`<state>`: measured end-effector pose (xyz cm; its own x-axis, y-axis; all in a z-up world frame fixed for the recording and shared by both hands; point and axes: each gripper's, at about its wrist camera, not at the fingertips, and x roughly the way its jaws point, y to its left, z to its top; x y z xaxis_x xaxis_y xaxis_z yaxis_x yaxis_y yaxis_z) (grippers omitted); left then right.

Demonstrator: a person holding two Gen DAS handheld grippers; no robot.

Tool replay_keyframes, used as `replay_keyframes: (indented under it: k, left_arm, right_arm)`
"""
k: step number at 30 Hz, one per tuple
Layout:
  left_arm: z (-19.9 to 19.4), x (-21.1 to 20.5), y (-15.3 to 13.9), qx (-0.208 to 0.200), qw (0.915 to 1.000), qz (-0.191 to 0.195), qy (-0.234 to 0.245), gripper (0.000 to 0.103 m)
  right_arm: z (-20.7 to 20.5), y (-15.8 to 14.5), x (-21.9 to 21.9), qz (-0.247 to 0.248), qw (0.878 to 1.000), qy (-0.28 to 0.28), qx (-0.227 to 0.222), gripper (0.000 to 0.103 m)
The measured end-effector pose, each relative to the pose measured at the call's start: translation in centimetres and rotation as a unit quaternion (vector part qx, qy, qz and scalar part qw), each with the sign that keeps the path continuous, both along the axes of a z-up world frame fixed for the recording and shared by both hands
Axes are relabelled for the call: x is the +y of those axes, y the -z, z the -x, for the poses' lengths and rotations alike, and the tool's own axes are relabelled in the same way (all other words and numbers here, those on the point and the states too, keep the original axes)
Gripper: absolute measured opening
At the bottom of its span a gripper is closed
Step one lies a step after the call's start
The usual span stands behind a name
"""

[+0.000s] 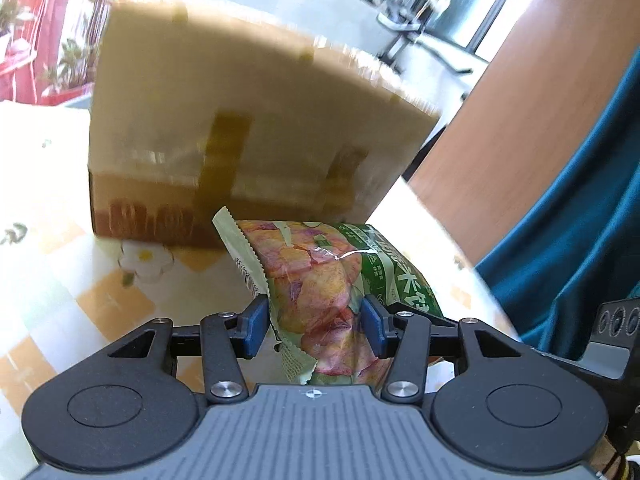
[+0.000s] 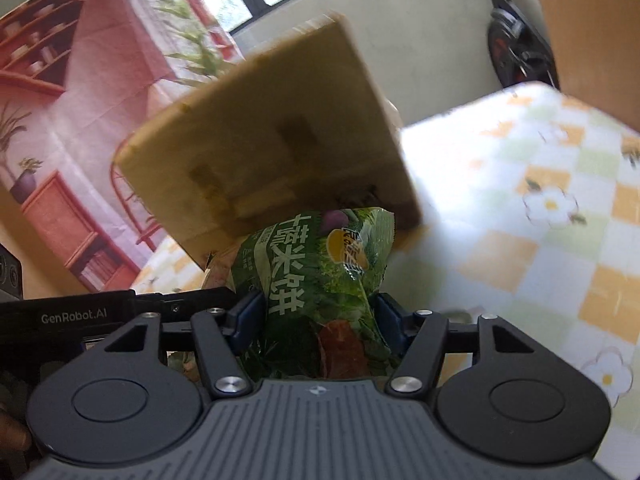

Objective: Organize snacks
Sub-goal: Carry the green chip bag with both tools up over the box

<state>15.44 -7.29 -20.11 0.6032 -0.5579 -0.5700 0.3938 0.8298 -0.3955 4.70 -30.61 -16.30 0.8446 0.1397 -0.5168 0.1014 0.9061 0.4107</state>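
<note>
A green snack bag (image 1: 320,280) printed with pink and orange chips is held between both grippers above the table. My left gripper (image 1: 316,322) is shut on its pink-printed end. My right gripper (image 2: 318,320) is shut on its green end (image 2: 316,280) with white lettering. A brown cardboard box (image 1: 256,120) stands on the table just beyond the bag; it shows blurred in the right wrist view (image 2: 276,140) too. The box's inside is hidden.
The table (image 2: 520,220) has a yellow and white checked cloth with flower prints. A pink printed backdrop (image 2: 80,100) hangs at the left. A teal cloth (image 1: 580,220) and a wooden panel (image 1: 520,120) are at the right.
</note>
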Motion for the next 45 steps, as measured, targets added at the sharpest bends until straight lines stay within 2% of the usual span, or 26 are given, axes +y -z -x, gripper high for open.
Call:
replay_keyframes:
  k: [4, 8, 15, 19, 23, 28, 32, 36, 39, 41, 45]
  left_arm:
    - [0.6, 1.3, -3.4, -0.043, 0.999, 0.013, -0.005, 0.052]
    - [0.0, 2.3, -7.3, -0.068, 0.9969, 0.031, -0.021, 0.052]
    - [-3.1, 3.3, -12.7, -0.129, 0.9911, 0.021, -0.029, 0.053]
    - [-7.0, 3.4, -15.1, -0.135, 0.9902, 0.024, -0.028, 0.053]
    - [-10.5, 2.6, -16.9, -0.122, 0.9923, 0.02, -0.012, 0.053]
    - [-14.5, 1.7, -16.3, -0.088, 0.996, 0.018, 0.002, 0.053]
    - [-16.1, 0.9, -14.8, -0.078, 0.9969, -0.003, 0.014, 0.054]
    - [-17.3, -0.3, -13.1, -0.066, 0.9967, -0.041, 0.024, 0.054]
    - [-18.7, -0.4, -12.1, -0.048, 0.9975, -0.048, 0.019, 0.054]
    - [-19.5, -0.2, -11.6, -0.027, 0.9985, -0.046, 0.007, 0.054]
    - [-20.4, 0.1, -11.1, -0.023, 0.9971, -0.071, -0.012, 0.058]
  right_arm:
    - [0.1, -3.1, 1.4, 0.013, 0.999, -0.017, -0.038, 0.063]
    - [-0.4, -6.7, 2.6, 0.024, 0.996, -0.034, -0.076, 0.063]
    - [-3.5, -12.4, 4.9, 0.047, 0.989, -0.044, -0.133, 0.063]
    - [-7.1, -14.7, 5.2, 0.044, 0.986, -0.045, -0.157, 0.063]
    - [-11.3, -16.4, 4.7, 0.074, 0.98, -0.057, -0.178, 0.063]
    - [-15.9, -17.1, 2.4, 0.054, 0.986, -0.055, -0.149, 0.063]
    - [-18.4, -16.6, 0.6, 0.045, 0.992, -0.045, -0.11, 0.063]
    - [-19.2, -14.7, -1.1, 0.057, 0.994, -0.038, -0.079, 0.063]
    - [-20.0, -13.1, -1.8, 0.06, 0.996, -0.038, -0.059, 0.063]
    - [-20.6, -12.4, -2.3, 0.042, 0.998, -0.028, -0.046, 0.063]
    - [-22.4, -11.4, -3.3, -0.01, 1.0, 0.002, -0.007, 0.062]
